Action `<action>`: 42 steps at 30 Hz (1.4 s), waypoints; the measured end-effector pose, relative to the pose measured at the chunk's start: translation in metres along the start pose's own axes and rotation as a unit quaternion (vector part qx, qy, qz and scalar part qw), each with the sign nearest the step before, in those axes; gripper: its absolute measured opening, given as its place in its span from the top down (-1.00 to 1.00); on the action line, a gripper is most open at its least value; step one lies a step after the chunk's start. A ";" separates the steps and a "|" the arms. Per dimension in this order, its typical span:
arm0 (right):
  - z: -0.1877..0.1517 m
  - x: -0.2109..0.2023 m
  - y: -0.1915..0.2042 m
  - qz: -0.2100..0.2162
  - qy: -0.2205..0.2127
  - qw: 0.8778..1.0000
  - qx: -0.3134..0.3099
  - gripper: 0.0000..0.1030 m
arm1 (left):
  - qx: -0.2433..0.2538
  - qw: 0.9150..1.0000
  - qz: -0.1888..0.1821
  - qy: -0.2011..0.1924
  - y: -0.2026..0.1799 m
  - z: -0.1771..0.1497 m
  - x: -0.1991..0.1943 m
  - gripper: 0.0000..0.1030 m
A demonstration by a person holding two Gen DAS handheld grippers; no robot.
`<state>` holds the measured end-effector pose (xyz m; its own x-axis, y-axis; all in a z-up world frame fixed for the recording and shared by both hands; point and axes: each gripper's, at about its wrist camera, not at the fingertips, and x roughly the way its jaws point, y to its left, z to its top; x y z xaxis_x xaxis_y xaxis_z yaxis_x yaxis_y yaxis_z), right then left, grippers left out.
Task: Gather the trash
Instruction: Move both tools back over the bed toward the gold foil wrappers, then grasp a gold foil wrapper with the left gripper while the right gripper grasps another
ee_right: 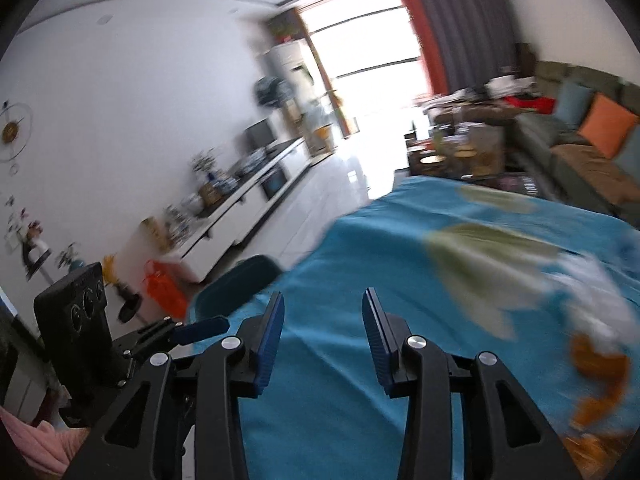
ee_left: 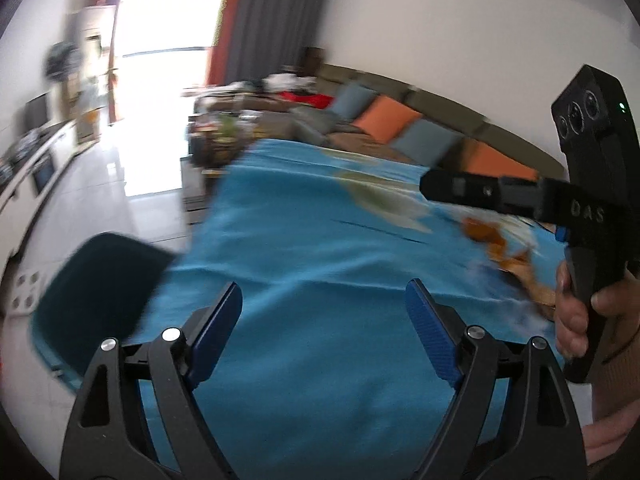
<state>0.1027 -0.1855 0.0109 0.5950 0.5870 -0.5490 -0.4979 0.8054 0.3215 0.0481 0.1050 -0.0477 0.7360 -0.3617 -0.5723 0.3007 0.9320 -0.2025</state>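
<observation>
Right gripper [ee_left: 430, 186] handle reads "DAS"; other writing blurred

Grippers: two, left gripper [ee_left: 324, 308] and right gripper [ee_right: 323, 316]
Blue tablecloth [ee_left: 304, 248]: one
Dark teal chair [ee_left: 100, 280]: one
Orange cushions [ee_left: 380, 118]: two
Blue-grey cushions [ee_left: 350, 98]: two
Trash: blurred orange peels [ee_right: 600, 376], uncountable
</observation>
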 end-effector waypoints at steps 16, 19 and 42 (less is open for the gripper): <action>-0.074 -0.124 -0.123 -0.162 -0.043 0.979 0.118 0.26 | 0.093 0.980 -0.158 0.079 -0.152 -0.002 0.072 -0.56; -0.088 -0.134 -0.133 -0.174 -0.036 0.975 0.136 0.26 | 0.103 0.975 -0.170 0.095 -0.167 -0.001 0.085 -0.53; -0.165 -0.164 -0.144 -0.100 0.013 0.971 0.219 0.25 | 0.057 0.950 -0.228 0.205 -0.202 0.003 0.158 0.47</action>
<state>-0.0272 -0.4117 -0.0723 0.6325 0.4179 -0.6522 -0.0552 0.8642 0.5002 0.1052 -0.1407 -0.0953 0.2215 -0.6659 -0.7124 0.6125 0.6634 -0.4297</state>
